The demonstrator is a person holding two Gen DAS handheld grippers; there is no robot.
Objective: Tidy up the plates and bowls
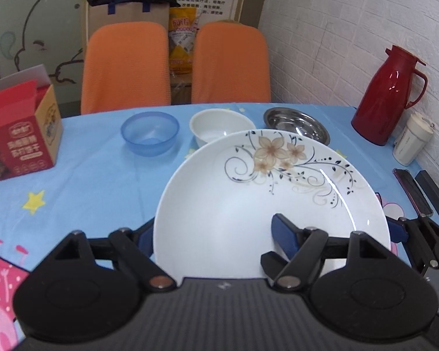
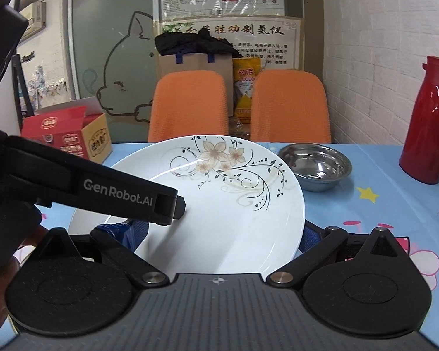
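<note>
both grippers sharing one big white flower-print plate (image 1: 266,204) over the blue tablecloth (image 1: 96,181), left gripper (image 1: 216,234) pinching its rim, right gripper (image 2: 219,234) straddling it wide, blue plastic bowl (image 1: 149,131), white bowl (image 1: 219,125), steel bowl (image 1: 295,125) sitting behind

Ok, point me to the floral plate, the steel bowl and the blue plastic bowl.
floral plate (image 1: 248,210), left wrist view, on its bare white centre.
steel bowl (image 2: 317,165), right wrist view, on its shiny inner wall.
blue plastic bowl (image 1: 149,134), left wrist view, on its inside, near the bottom.
</note>
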